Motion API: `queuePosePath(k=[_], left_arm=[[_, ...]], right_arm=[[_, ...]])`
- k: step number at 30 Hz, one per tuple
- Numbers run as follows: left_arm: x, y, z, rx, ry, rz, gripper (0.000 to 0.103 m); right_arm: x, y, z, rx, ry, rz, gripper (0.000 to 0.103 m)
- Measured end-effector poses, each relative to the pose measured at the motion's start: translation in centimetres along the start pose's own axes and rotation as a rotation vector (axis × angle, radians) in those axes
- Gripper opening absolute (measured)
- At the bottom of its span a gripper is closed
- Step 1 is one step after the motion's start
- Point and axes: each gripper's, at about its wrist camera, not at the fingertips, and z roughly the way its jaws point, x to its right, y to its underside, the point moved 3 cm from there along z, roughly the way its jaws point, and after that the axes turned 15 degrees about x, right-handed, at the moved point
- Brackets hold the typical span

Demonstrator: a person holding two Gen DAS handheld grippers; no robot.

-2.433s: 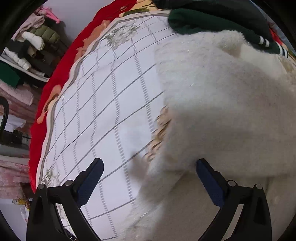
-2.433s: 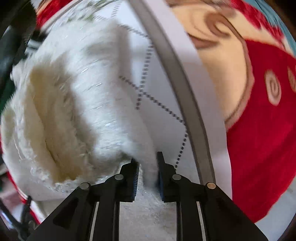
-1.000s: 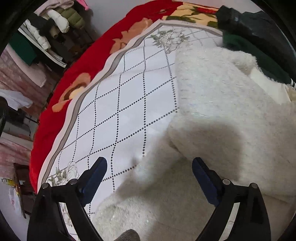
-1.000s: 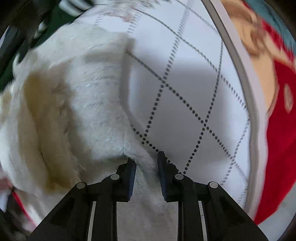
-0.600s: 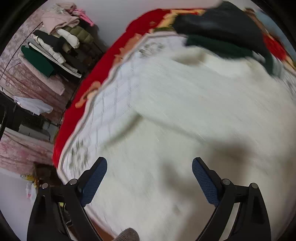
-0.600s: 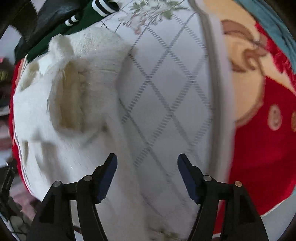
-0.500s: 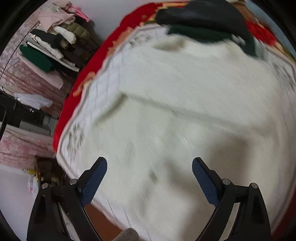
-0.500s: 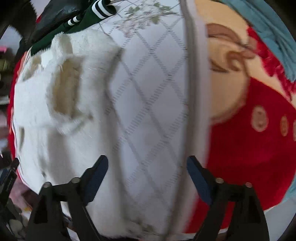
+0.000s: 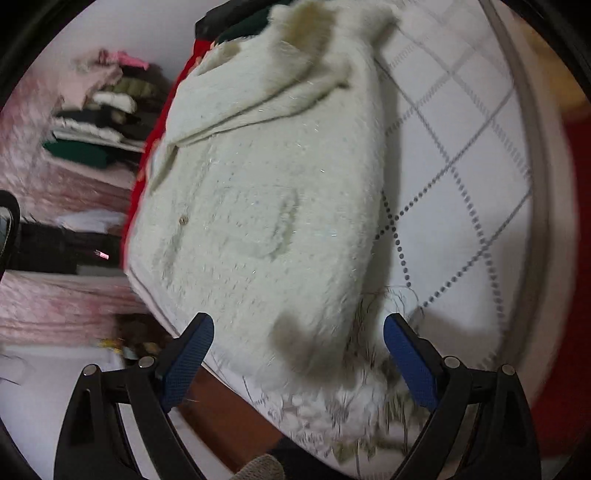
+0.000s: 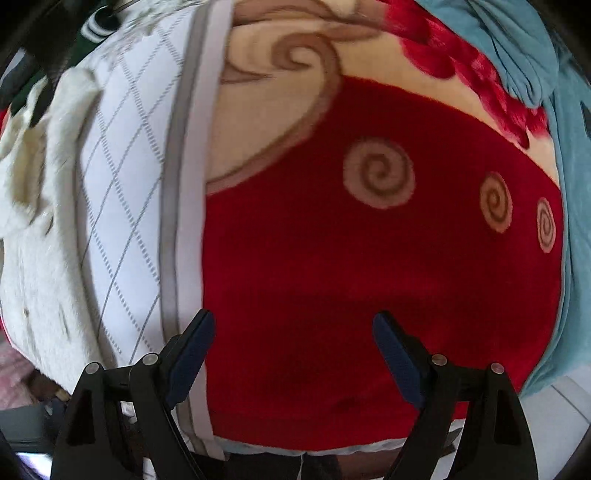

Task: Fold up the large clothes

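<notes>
A fluffy cream-white coat lies flat on the white diamond-patterned sheet, with a sleeve folded across its upper part and a small button showing on its front. My left gripper is open and empty, above the coat's near hem. My right gripper is open and empty, above the red blanket. In the right wrist view the coat shows only at the far left edge.
Dark green and black clothes lie beyond the coat's collar. Shelves of folded clothes stand at the left past the bed edge. A teal fabric lies at the right of the red blanket with swirl patterns.
My right gripper opened, let go of the coat and swung right over the red blanket. My left gripper stayed open and pulled back toward the coat's hem; the coat now lies spread out.
</notes>
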Motion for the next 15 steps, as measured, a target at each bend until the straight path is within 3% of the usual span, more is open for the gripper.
queuePosePath(k=[5, 7, 11, 12, 14, 15], left_arm=[[-0.6, -0.6, 5.0, -0.025, -0.144, -0.008, 0.096], [-2.0, -1.3, 6.6, -0.046, -0.133, -0.084, 0.096], [-4.2, -2.3, 8.0, -0.01, -0.093, -0.152, 0.093], [-4.7, -2.4, 7.9, -0.004, -0.084, -0.168, 0.087], [-6.1, -2.7, 7.6, 0.01, -0.028, -0.225, 0.038], [-6.9, -3.0, 7.5, 0.016, 0.004, -0.252, 0.028]], right_arm=[[1.4, -1.0, 1.4, -0.006, -0.019, 0.029, 0.089], [1.0, -1.6, 2.1, -0.007, -0.037, 0.032, 0.089], [-1.8, -3.3, 4.4, -0.016, -0.094, 0.032, 0.089], [-3.0, -4.0, 4.8, 0.004, -0.145, 0.042, 0.089], [-5.5, -6.1, 4.5, 0.063, -0.249, 0.063, 0.089], [-6.4, -6.7, 4.1, 0.089, -0.298, 0.067, 0.089]])
